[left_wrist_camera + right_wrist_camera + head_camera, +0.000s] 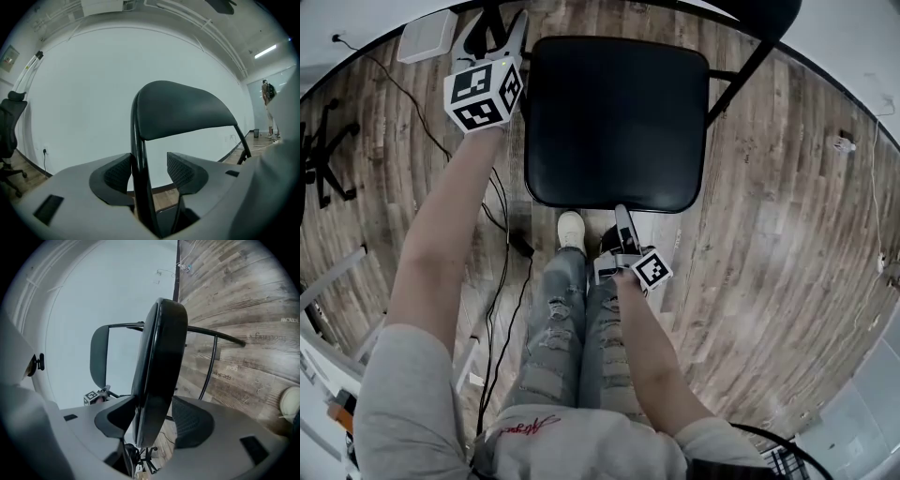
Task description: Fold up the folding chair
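The folding chair stands unfolded on the wood floor, its black seat (614, 117) just ahead of my legs. My left gripper (499, 33) is at the chair's back left corner. In the left gripper view its jaws (149, 171) stand open around the upright black frame tube (139, 187), below the backrest (183, 110). The tube lies against the left pad, with a gap to the right pad. My right gripper (623, 217) is at the seat's front edge. Its open jaws (154, 416) straddle the seat's edge (161, 357), with a gap on the right side.
Black cables (502, 272) trail over the floor left of my legs, and a white shoe (571, 230) sits under the seat's front. A white box (427, 36) lies at the top left. An office chair (9, 126) stands by the left wall; a person (268, 93) is far right.
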Tool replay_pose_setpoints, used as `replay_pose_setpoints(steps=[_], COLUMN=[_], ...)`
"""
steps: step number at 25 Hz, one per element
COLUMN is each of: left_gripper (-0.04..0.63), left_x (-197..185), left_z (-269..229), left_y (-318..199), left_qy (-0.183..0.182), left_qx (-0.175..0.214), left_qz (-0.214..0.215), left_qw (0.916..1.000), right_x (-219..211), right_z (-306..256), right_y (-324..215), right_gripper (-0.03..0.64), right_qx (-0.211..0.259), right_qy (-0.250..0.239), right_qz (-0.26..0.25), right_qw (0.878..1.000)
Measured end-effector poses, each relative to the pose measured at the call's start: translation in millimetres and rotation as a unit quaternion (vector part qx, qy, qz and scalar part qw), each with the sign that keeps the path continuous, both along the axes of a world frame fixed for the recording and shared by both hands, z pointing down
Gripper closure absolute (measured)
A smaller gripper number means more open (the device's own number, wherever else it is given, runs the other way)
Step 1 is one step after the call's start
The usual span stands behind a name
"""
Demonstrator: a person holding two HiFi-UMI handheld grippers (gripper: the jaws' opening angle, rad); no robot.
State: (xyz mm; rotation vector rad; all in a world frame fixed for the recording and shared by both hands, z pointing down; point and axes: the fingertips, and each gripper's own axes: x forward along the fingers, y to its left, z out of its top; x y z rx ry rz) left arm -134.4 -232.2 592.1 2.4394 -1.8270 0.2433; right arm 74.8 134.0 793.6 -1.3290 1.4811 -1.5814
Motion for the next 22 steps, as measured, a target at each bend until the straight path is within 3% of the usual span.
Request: replay_pose_setpoints(steps=[7,10,11,13,17,22], left_gripper=[0.359,0.364,0.393,0.482,0.485,0.485], left_x=[0.3,2.7,0.4,-5.6,-4.7,-1.2], left_z=[11.6,13.2,12.9,11.0,6.3,-12.9], left_y=[-9.6,-17.2,-19.1,-22.0,-25.3,-33.7], left_qy=[-0.029,-0.012,0.003,0.043,0.082,0.084], left_qx=[-0.018,-0.022,-0.023,-0.028,-0.041,-0.040], left_qz=[0.016,0.015,0.007,-0.008,-0.003,0.037], left_qw=[0.9993,0.9996,0.9997,0.9986,0.9958,0.9950], right_x=[-3.8,-1.7,-2.2,-4.0,-4.9,1.1], right_z=[0.1,-1.1,-1.3,0.8,1.8,-27.1], right_y=[-3.8,-8.9,-9.7,-10.6,-12.7,-27.8], right_gripper=[0.387,0.387,0.387,0.388,0.387,0.387], right_qx=[0.055,0.075,0.075,0.059,-0.006,-0.031], right_qy=[-0.025,-0.035,-0.043,-0.060,-0.086,-0.122], right_qz=[-0.012,-0.020,-0.021,-0.015,0.023,0.079], right_qw=[0.998,0.996,0.996,0.996,0.996,0.989])
